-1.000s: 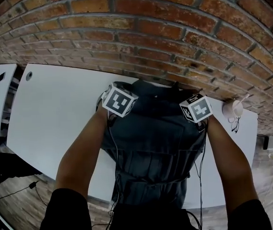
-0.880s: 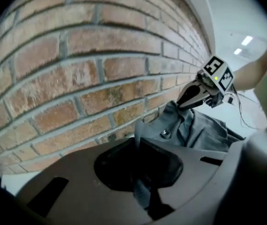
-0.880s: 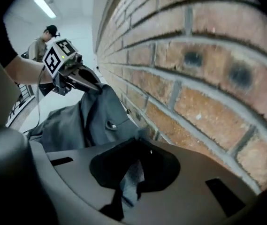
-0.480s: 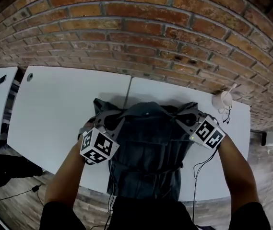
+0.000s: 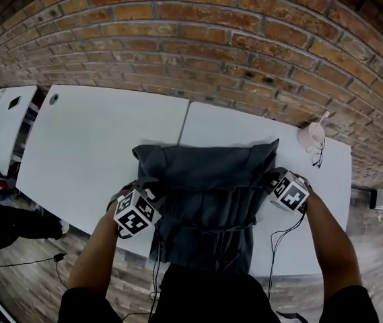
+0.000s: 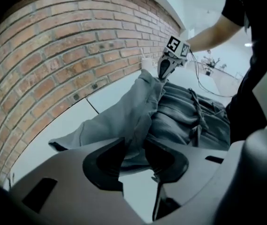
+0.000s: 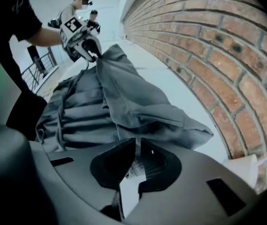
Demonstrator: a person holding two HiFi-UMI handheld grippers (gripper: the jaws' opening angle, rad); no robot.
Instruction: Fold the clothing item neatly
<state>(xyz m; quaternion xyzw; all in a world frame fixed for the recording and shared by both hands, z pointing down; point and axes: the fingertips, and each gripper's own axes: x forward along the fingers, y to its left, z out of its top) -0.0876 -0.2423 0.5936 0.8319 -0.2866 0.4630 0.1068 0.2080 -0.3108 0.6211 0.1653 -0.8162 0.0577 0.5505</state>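
Since the earlier frames both grippers had drawn back from the brick wall (image 5: 211,39), carrying the wall-side edge of the dark grey garment (image 5: 208,180) over its own middle. The garment lay on the white table (image 5: 90,147) with its long axis running straight out from the wall, its end farthest from the wall hanging off the table toward the person. The carried edge ran parallel to the wall, strung between the two grippers, one at each corner and about equally far from the wall.

The left gripper (image 5: 152,186) had just been opening its jaws. They stood moderately apart with a fold of cloth loose between them, apparently no longer pinched. The right gripper (image 5: 270,179) had its jaws nearly together, clamped on its corner of cloth. Judging by this, laying the fold flat turned on the right side letting go level with the left.
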